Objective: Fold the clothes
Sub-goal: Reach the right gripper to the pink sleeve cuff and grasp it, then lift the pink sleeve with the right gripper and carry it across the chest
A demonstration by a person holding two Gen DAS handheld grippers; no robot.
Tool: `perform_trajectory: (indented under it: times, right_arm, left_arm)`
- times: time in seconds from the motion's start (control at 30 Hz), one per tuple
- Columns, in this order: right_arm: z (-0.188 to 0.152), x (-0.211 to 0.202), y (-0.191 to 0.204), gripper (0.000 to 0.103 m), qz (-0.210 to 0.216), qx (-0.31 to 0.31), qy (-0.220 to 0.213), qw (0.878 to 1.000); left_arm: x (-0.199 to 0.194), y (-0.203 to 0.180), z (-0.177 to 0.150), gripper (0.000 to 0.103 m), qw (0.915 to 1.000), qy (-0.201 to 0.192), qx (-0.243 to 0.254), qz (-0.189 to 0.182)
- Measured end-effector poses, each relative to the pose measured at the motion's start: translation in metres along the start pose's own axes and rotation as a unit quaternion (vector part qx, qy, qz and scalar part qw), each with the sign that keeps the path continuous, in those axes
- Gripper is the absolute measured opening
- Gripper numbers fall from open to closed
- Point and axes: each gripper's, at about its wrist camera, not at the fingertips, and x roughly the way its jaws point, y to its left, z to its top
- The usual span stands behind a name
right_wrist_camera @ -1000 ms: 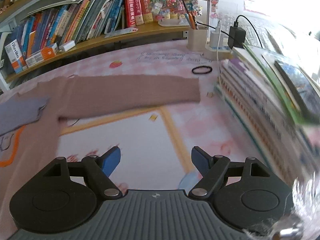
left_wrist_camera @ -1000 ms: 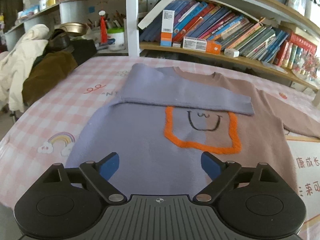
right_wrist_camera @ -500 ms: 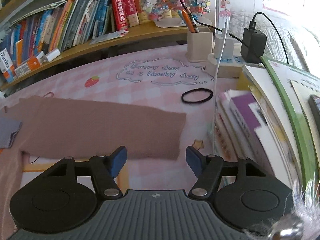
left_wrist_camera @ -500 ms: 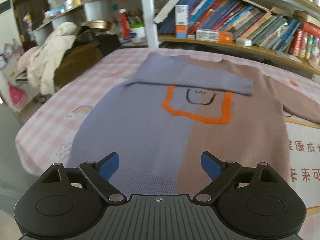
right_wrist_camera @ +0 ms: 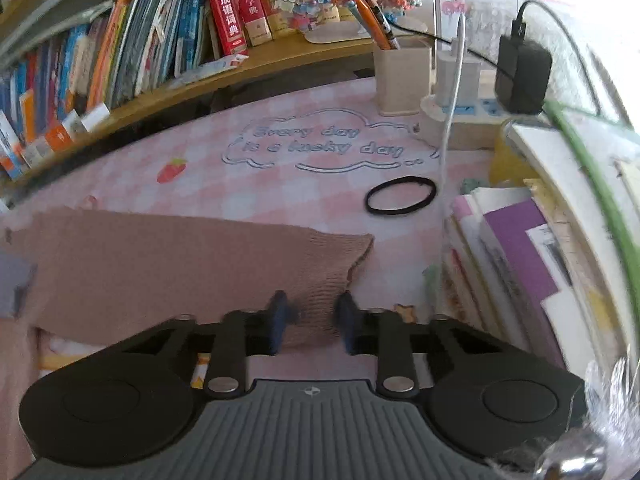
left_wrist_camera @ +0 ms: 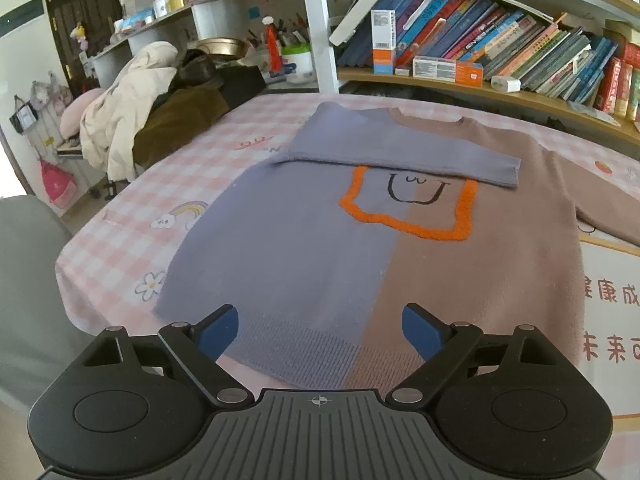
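Note:
A half blue, half brown sweater (left_wrist_camera: 360, 248) with an orange square and a face lies flat on the pink checked table (left_wrist_camera: 132, 216). Its blue sleeve (left_wrist_camera: 400, 156) is folded across the chest. My left gripper (left_wrist_camera: 320, 330) is open and empty, just above the sweater's hem. The brown sleeve (right_wrist_camera: 168, 256) stretches out to the right. My right gripper (right_wrist_camera: 312, 312) has its jaws closed in on the sleeve's cuff (right_wrist_camera: 320, 280), and the cloth bunches between the fingers.
A stack of books (right_wrist_camera: 540, 264) stands close to the right of the cuff. A black hair tie (right_wrist_camera: 400, 196), a pen holder (right_wrist_camera: 402, 80) and a power strip with a charger (right_wrist_camera: 520, 76) lie beyond. Bookshelves (left_wrist_camera: 480, 52) line the far edge. Piled clothes (left_wrist_camera: 132, 108) sit far left.
My left gripper has pulled back toward the hem, still open. My right gripper has moved onto the brown sleeve's cuff and closed its jaws on it.

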Motion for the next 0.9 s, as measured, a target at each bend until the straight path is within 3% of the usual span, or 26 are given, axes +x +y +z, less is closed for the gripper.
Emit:
perform_trajectory:
  times: [0.1, 0.33, 0.57, 0.9]
  right_arm:
    - [0.003, 0.001, -0.002, 0.016, 0.021, 0.024, -0.003, 1.0]
    - [0.003, 0.005, 0.007, 0.021, 0.015, 0.029, 0.009, 0.999]
    - [0.002, 0.004, 0.016, 0.012, 0.0, -0.008, 0.007, 1.0]
    - [0.005, -0.008, 0.037, 0.011, -0.003, -0.05, -0.007, 0.999]
  left_arm:
    - [0.0, 0.0, 0.001, 0.091, 1.0, -0.002, 0.004, 0.001]
    - [0.003, 0.003, 0.002, 0.091, 1.0, -0.002, 0.001, 0.002]
    - [0.005, 0.004, 0.002, 0.091, 1.0, -0.002, 0.002, -0.005]
    - [0.006, 0.009, 0.0, 0.091, 0.9999, -0.003, -0.001, -0.011]
